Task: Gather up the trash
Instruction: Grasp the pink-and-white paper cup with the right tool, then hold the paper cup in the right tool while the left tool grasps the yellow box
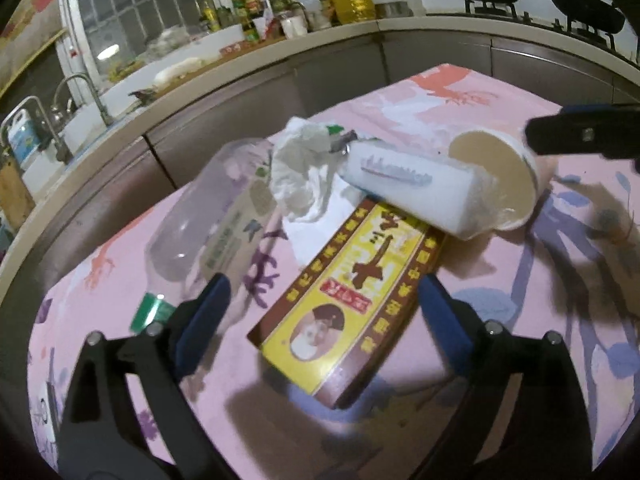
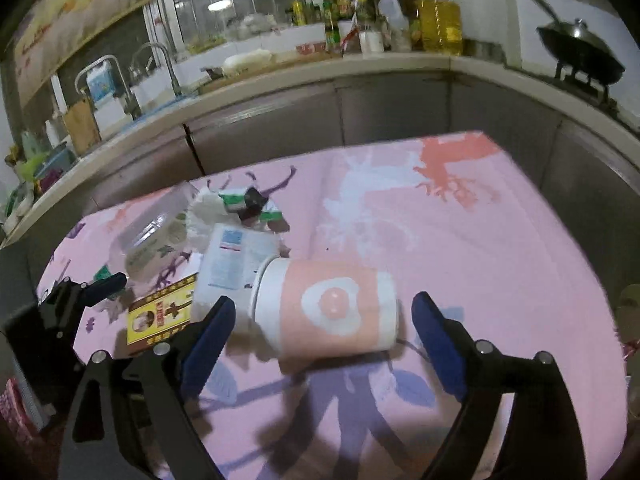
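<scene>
On the desk: pink cloth (image 2: 460, 240) with leaf and branch print covers the top; trash lies in a loose heap toward its left side.
Left gripper (image 1: 324, 312): open wide, nothing between the blue pads; it hangs over the near end of the yellow box.
Right gripper (image 2: 324, 332): open wide, pads not touching anything; the paper cup lies between the two fingers as seen from its own camera.
Yellow box (image 1: 348, 312): flat, yellow and brown, printed with red characters and a portrait; its far end is tucked under the white carton.
White carton (image 1: 416, 188): on its side, resting on the box's far end and against the cup's mouth.
Paper cup (image 2: 332, 312): tipped over, pink band with a white emblem, open mouth toward the carton.
Plastic bottle (image 1: 208, 216): clear, green cap, lying left of the box.
Crumpled tissue (image 1: 304, 176): between bottle and carton, touching both.
Green wrapper (image 2: 248, 204): at the far edge of the heap; details too small to tell.
Background: kitchen counter (image 2: 280, 80) with sink taps, oil bottles, a wok on a burner.
</scene>
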### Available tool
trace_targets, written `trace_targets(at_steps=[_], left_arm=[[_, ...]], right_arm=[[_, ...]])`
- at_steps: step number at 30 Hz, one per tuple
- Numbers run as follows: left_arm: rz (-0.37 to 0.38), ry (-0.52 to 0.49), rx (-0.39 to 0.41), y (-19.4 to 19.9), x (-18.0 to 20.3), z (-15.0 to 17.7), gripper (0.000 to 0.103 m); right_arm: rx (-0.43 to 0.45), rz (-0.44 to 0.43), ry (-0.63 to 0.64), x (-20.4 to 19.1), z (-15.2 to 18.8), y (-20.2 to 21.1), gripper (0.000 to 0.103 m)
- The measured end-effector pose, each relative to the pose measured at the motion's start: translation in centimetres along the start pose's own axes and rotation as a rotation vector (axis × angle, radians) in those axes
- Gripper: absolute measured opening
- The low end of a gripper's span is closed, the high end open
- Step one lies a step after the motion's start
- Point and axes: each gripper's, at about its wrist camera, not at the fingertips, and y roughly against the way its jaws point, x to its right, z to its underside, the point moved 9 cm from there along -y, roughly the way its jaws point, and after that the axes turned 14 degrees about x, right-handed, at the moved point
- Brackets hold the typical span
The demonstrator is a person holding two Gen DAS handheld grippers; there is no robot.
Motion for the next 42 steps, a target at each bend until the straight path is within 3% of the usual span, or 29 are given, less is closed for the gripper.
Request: trace_targets(at_steps=[2, 3, 4, 6, 7, 8, 10, 13, 15, 19, 20, 21, 22, 26, 29, 34, 42], left_arm=[[0.013, 0.0, -0.017, -0.4, 0.2, 0.5, 0.093], [0.026, 0.0, -0.029, -0.5, 0.4, 0.6, 0.088], [0.04, 0.005, -0.028, -0.4, 0.6, 0.7, 0.077], [0.046, 0.004, -0.016, -0.2, 0.9, 0.6, 0.07], [0.055, -0.009, 0.003, 0.2, 1.2, 0.4, 0.055], [0.069, -0.03, 0.018, 0.7, 1.8, 0.2, 0.048], [0.084, -0.059, 0.02, 1.2, 2.7, 0.1, 0.023], [0.119, -0.05, 0.024, 2.2, 3.7, 0.0, 0.003], [0.154, -0.008, -0.005, 2.8, 4.2, 0.6, 0.003], [0.105, 0.015, -0.056, 3.1, 3.5, 1.9, 0.009], [0.084, 0.016, -0.066, 2.9, 3.1, 2.0, 0.022], [0.06, 0.018, -0.066, 3.0, 2.6, 2.0, 0.042], [0.037, 0.022, -0.057, 3.1, 2.1, 1.8, 0.051], [-0.026, 0.06, -0.043, 3.0, 0.5, 1.0, 0.054], [-0.054, 0.085, -0.038, 2.9, -0.3, 0.8, 0.066], [-0.044, 0.077, -0.03, 2.1, 0.1, 0.5, 0.072], [-0.022, 0.066, -0.054, 0.3, 0.5, 0.8, 0.073]], right_arm=[[-0.034, 0.008, -0.016, 0.1, 0.5, -1.2, 0.086], [-0.056, 0.019, -0.028, 0.3, 0.9, -1.8, 0.086], [-0.074, 0.019, -0.051, 0.6, 1.3, -2.2, 0.086], [-0.087, 0.002, -0.097, 1.1, 2.0, -2.2, 0.086], [-0.088, 0.002, -0.106, 1.3, 2.1, -2.1, 0.083], [-0.084, -0.005, -0.114, 1.5, 2.3, -1.9, 0.083], [-0.071, -0.014, -0.129, 1.8, 2.4, -1.2, 0.083], [-0.039, -0.023, -0.157, 2.4, 2.6, 0.5, 0.082], [-0.013, -0.013, -0.161, 2.7, 2.7, 1.9, 0.082], [0.023, 0.002, -0.17, 3.3, 3.6, 4.2, 0.082], [0.028, 0.004, -0.174, 3.4, 4.0, 4.6, 0.082], [0.028, 0.005, -0.179, 3.5, 4.3, 5.0, 0.082], [0.028, 0.006, -0.181, 3.4, 4.6, 5.2, 0.082], [0.042, 0.02, -0.156, 2.9, 5.5, 6.4, 0.082], [0.049, 0.023, -0.121, 2.3, 5.8, 6.8, 0.082], [0.023, 0.031, -0.11, 1.9, 6.6, 6.2, 0.083], [-0.003, 0.041, -0.122, 1.9, 7.2, 5.7, 0.083]])
